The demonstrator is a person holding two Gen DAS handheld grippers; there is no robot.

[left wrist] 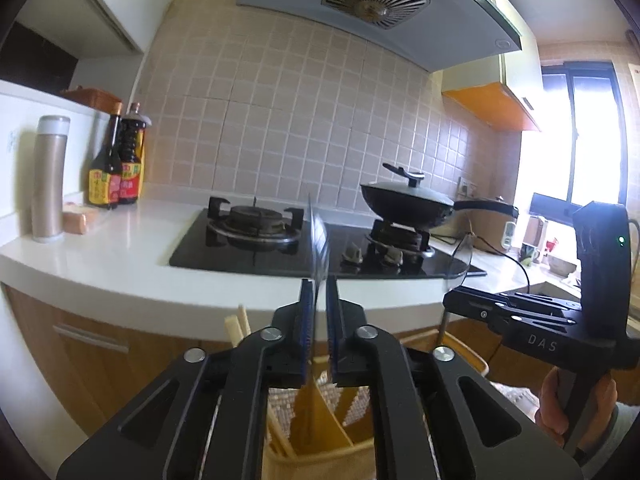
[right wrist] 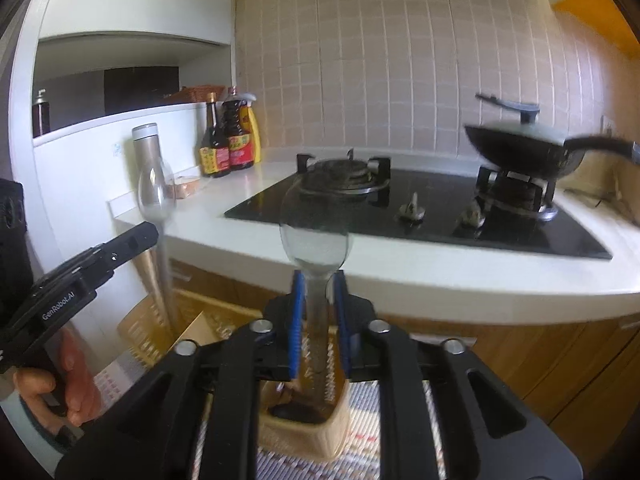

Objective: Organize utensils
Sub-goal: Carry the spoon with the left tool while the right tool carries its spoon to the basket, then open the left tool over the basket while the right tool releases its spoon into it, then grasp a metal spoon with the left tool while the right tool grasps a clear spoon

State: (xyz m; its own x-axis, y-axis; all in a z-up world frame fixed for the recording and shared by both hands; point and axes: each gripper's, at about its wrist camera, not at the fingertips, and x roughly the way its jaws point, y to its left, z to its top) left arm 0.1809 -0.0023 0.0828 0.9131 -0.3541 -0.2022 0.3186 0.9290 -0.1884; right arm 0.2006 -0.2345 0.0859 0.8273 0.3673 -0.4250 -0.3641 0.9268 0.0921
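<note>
My left gripper (left wrist: 318, 292) is shut on a metal spoon (left wrist: 318, 236), seen edge-on, standing upright; from the right wrist view its bowl (right wrist: 156, 190) shows above the left gripper's fingers (right wrist: 132, 240). My right gripper (right wrist: 318, 284) is shut on the handle of a second, larger metal spoon (right wrist: 314, 224), bowl up. Both are held over a beige divided utensil holder (left wrist: 320, 440) below; it also shows in the right wrist view (right wrist: 304, 428). Wooden chopsticks (left wrist: 238, 326) stick up from it.
A white counter (left wrist: 120, 248) carries a black gas hob (left wrist: 280, 248), a lidded wok (left wrist: 408, 200), sauce bottles (left wrist: 120, 160) and a steel flask (left wrist: 48, 176). A range hood (left wrist: 376, 0) hangs overhead. Wooden cabinet fronts (right wrist: 560, 352) are below the counter edge.
</note>
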